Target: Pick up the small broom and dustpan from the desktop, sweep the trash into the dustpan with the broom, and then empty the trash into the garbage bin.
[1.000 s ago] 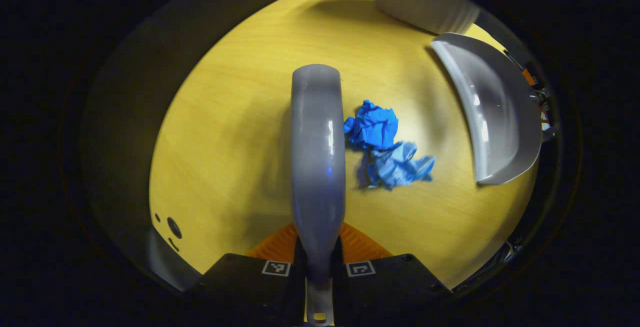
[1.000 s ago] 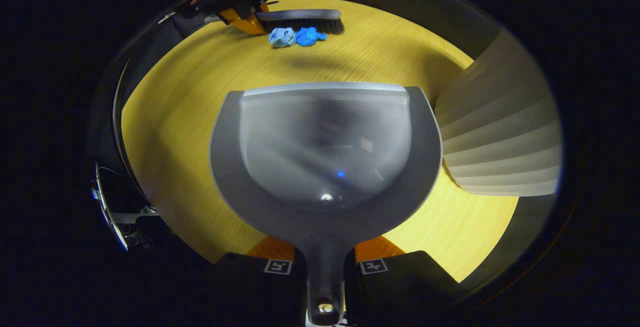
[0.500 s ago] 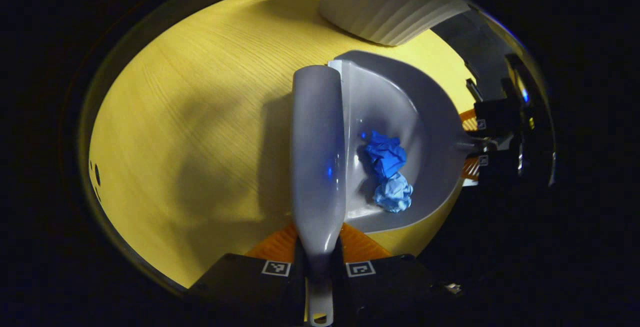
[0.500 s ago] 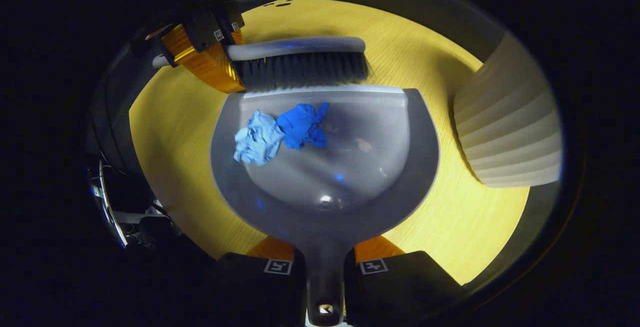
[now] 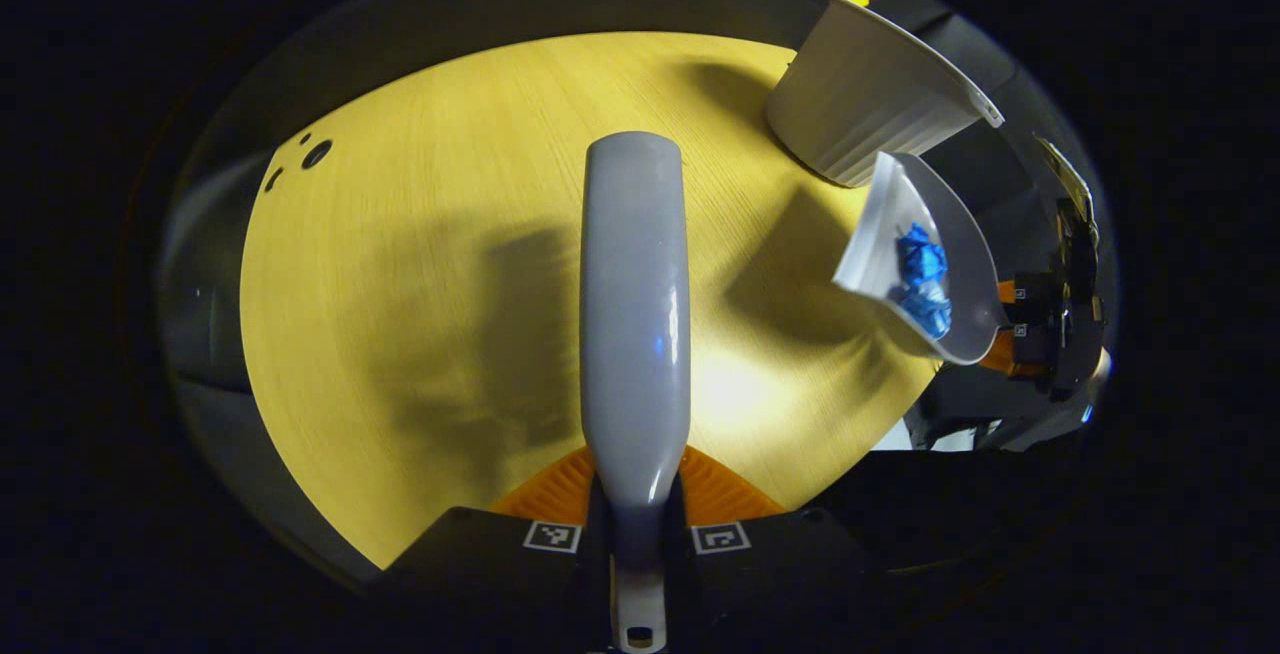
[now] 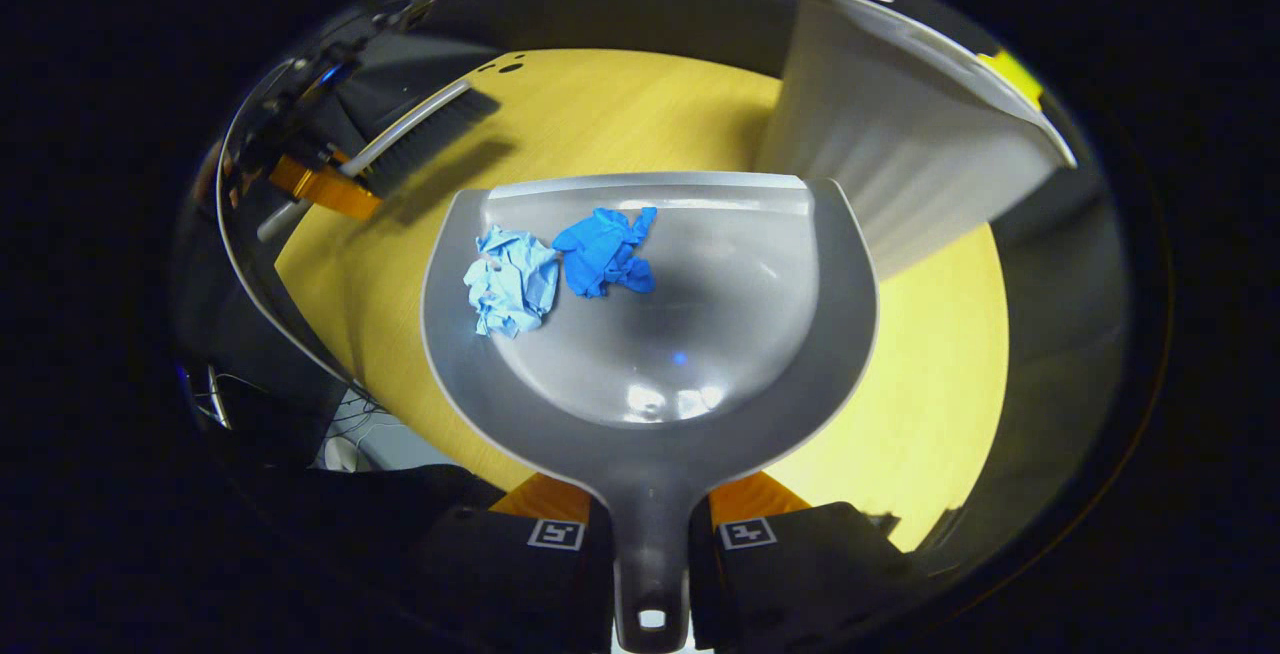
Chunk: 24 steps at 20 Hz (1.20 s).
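Note:
My left gripper [image 5: 636,519] is shut on the handle of the small grey broom [image 5: 634,314], which reaches out over the yellow desktop [image 5: 420,264]. My right gripper [image 6: 650,524] is shut on the handle of the grey dustpan [image 6: 680,354], held lifted above the desk. Two crumpled paper balls lie in the pan, a dark blue one [image 6: 603,252] and a light blue one [image 6: 514,281]. In the left gripper view the dustpan [image 5: 960,264] hangs at the right beside the white ribbed garbage bin [image 5: 870,99]. In the right gripper view the broom [image 6: 420,134] is at the far left.
The white bin [image 6: 900,134] stands at the far right of the desk, just beyond the dustpan's front lip. Small holes [image 5: 316,154] mark the desk's far left. The desk's near edge drops to dark floor and cables [image 6: 340,434].
The dustpan with both paper balls has lifted off the desk and moved toward the bin. The broom has drawn back from the pan's lip to the left.

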### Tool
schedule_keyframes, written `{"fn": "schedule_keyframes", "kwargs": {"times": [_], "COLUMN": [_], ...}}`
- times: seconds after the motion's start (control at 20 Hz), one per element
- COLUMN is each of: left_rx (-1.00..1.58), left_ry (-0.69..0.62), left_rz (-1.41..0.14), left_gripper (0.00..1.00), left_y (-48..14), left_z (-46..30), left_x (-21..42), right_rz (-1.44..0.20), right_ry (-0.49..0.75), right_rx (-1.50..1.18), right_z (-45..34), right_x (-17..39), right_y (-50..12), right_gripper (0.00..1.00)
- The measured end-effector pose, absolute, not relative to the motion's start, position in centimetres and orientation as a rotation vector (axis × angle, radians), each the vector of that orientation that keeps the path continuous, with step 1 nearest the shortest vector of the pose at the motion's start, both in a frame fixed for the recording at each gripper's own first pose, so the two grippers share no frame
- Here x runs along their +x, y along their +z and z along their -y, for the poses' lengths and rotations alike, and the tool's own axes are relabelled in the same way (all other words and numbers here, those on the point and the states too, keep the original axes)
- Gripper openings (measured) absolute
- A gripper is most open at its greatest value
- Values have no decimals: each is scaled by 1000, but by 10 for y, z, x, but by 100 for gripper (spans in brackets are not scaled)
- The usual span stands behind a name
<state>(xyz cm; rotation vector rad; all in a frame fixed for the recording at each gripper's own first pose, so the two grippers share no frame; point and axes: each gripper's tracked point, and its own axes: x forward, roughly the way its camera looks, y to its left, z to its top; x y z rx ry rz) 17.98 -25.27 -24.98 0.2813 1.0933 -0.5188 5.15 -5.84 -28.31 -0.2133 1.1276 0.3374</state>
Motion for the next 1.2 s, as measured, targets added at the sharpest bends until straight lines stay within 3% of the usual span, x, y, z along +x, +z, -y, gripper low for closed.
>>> {"fn": "schedule_keyframes", "kwargs": {"times": [0.4, 0.6, 0.85, 1.2], "left_rx": [238, 256, 166, -7], "left_ry": [-518, -561, -510, -411], "left_rz": [-1127, -1107, -1084, -1054], "left_gripper": [26, 26, 23, 26], "left_y": [-232, -235, -241, -251], "left_z": [256, 249, 260, 293], "left_x": [181, 183, 178, 174], "right_rz": [-1058, -1036, -947, -944], "right_ry": [158, 89, 11, 45], "right_rx": [-211, -178, -316, -722], "right_z": [50, 72, 121, 174], "right_x": [103, 100, 179, 273], "right_y": [-190, -134, -91, -87], "right_gripper": [34, 34, 34, 34]}}
